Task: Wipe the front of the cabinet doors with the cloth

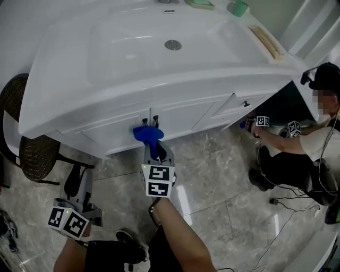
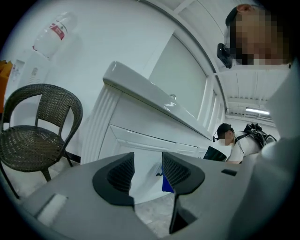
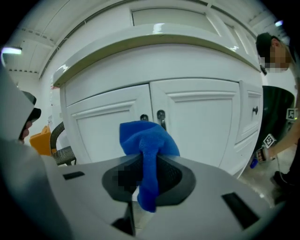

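My right gripper (image 1: 153, 149) (image 3: 147, 176) is shut on a blue cloth (image 1: 148, 134) (image 3: 148, 149), which bunches up above the jaws and hangs down between them. The cloth sits just in front of the two dark handles (image 3: 153, 117) where the white cabinet doors (image 3: 197, 122) meet, under the sink top (image 1: 159, 48); whether it touches the doors I cannot tell. My left gripper (image 1: 77, 187) (image 2: 147, 171) hangs low to the left, open, nothing between its jaws. Through its gap I glimpse the cloth (image 2: 167, 183) by the left door (image 2: 140, 145).
A dark wicker chair (image 1: 24, 143) (image 2: 33, 136) stands left of the cabinet. Another person (image 1: 313, 133) crouches at the cabinet's right end with marker-cube grippers, cables trailing on the marble floor (image 1: 223, 175). A green cup (image 1: 239, 7) stands on the counter's back edge.
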